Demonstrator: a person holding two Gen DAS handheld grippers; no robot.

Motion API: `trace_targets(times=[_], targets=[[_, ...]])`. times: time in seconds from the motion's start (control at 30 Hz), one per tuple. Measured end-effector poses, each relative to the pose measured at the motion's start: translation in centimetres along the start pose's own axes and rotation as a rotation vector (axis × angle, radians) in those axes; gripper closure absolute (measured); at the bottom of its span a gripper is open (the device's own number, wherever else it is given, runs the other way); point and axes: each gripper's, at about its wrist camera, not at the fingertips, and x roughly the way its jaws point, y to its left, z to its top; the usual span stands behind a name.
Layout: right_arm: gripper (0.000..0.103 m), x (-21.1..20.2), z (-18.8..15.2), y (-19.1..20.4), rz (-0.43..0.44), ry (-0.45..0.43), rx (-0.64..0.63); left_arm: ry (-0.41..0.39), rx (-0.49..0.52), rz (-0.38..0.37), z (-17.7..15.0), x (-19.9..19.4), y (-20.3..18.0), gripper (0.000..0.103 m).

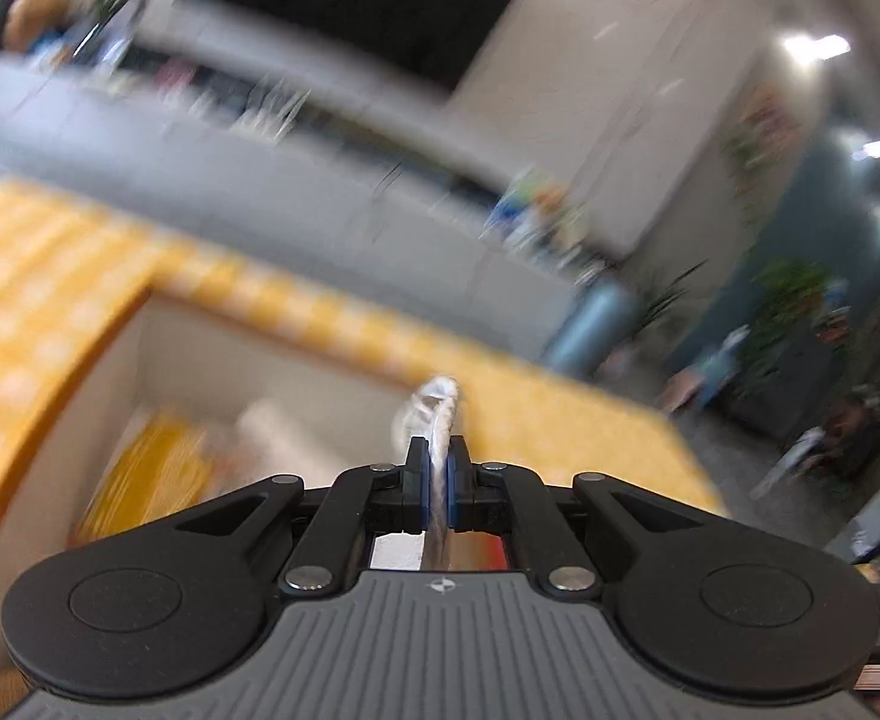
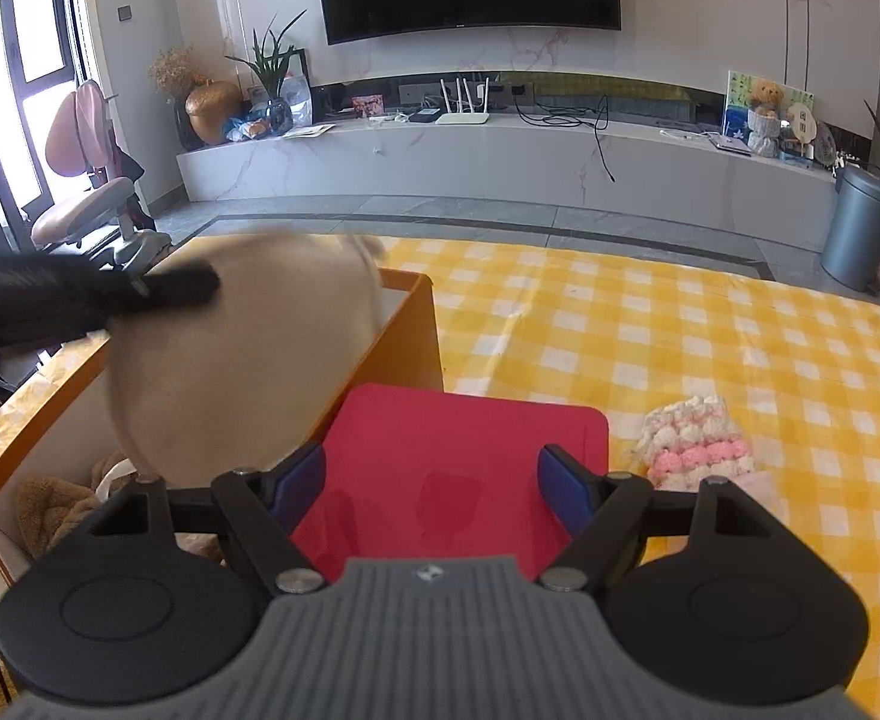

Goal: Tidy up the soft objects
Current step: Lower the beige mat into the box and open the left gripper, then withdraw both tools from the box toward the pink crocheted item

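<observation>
Step in hand: carrying a soft item to the box. Left gripper (image 1: 438, 468) is pinched tight on a thin fold of white fabric (image 1: 440, 405); right-wrist view shows a cream plush (image 2: 242, 360) hanging over the wooden box (image 2: 407, 336) at the table's left edge, prob. the same item. Right gripper (image 2: 432, 480) is wide, nothing between pads, above a red mat (image 2: 470, 456). Pink-white knit piece (image 2: 695, 441) lies on the yellow checked cloth (image 2: 710, 330), just right of mat. Next: lower plush into box & let go; knit piece likely follows.
</observation>
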Motion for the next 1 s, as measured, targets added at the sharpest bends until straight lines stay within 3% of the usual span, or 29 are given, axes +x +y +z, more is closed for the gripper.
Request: trace_targets(times=[0.1, 0.3, 0.4, 0.53, 0.67, 0.73, 0.87, 1.0], targets=[[0.027, 0.1, -0.1, 0.0, 0.001, 0.002, -0.008, 0.069, -0.004, 0.123, -0.7, 1.7, 1.5, 0.098], [0.027, -0.5, -0.2, 0.6, 0.005, -0.001, -0.023, 0.086, 0.096, 0.281, -0.7, 0.9, 1.1, 0.097], [0.027, -0.5, -0.3, 0.9, -0.001, -0.002, -0.036, 0.095, 0.186, 0.393, -1.2, 1.0, -0.2, 0.086], [0.027, -0.4, -0.6, 1.4, -0.010, 0.005, -0.057, 0.043, 0.278, 0.414, -1.6, -0.3, -1.8, 0.054], [0.027, -0.5, -0.6, 1.8, -0.015, 0.006, -0.073, -0.002, 0.333, 0.437, -1.3, -1.9, -2.9, 0.043], [0.027, -0.7, -0.5, 1.9, -0.018, 0.003, -0.079, -0.015, 0.371, 0.458, -1.1, -2.3, -3.6, 0.032], [0.027, -0.7, -0.6, 2.0, -0.025, 0.003, -0.089, 0.061, 0.473, 0.484, -1.8, -2.0, -4.4, 0.033], [0.027, -0.4, -0.8, 2.1, -0.026, 0.011, -0.094, 0.152, 0.425, 0.424, -2.6, -0.9, -3.6, 0.036]])
